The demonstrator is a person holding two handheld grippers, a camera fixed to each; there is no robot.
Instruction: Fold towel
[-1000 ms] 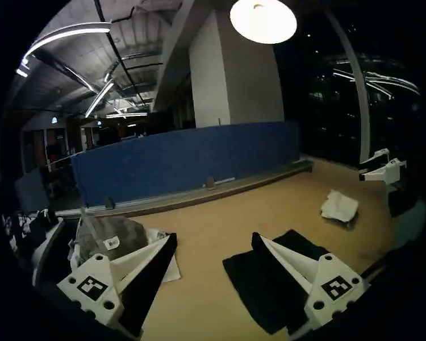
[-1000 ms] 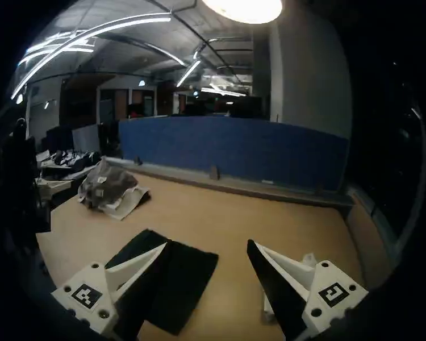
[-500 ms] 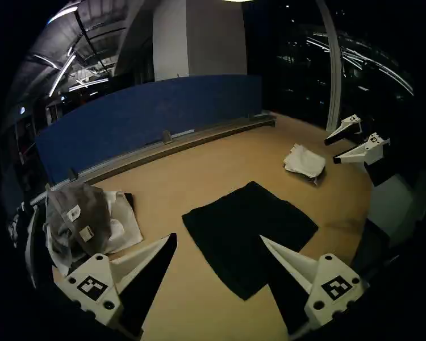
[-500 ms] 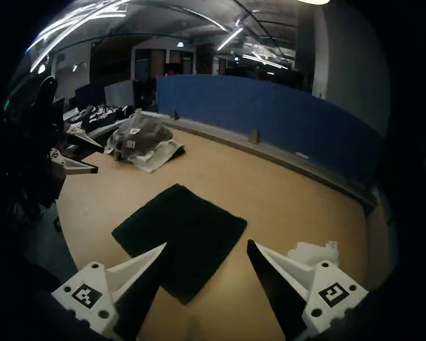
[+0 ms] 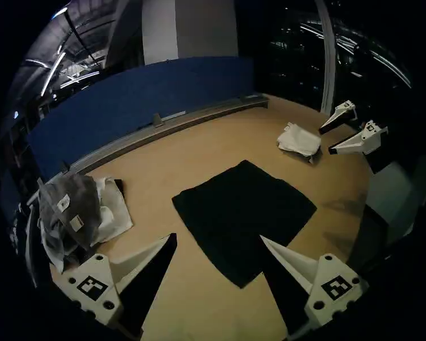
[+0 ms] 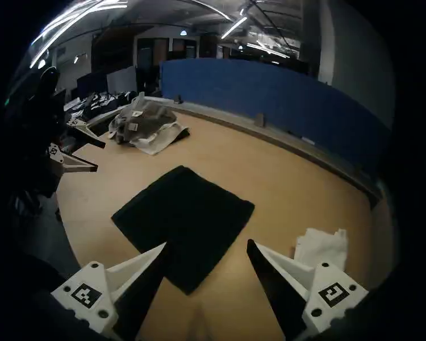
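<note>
A black towel [image 5: 244, 216] lies spread flat on the wooden table [image 5: 213, 148]; the right gripper view shows the same towel [image 6: 184, 219] in the middle of the table. My left gripper [image 5: 216, 250] hovers open above the towel's near edge, holding nothing. My right gripper [image 6: 207, 256] is open too, above the towel's near corner. The right gripper [image 5: 349, 128] also appears far right in the left gripper view, and the left gripper [image 6: 76, 148] appears at the far left of the right gripper view.
A folded white towel [image 5: 298, 140] lies near the table's right side, also seen as a white towel [image 6: 321, 247] by my right finger. A pile of grey and white cloths [image 5: 79, 213] sits at the left. A blue partition [image 5: 139, 108] runs along the far edge.
Both views have tilted downward and pulled back, so the whole black towel now lies in view. The towel itself has not moved, and both grippers stay open.
</note>
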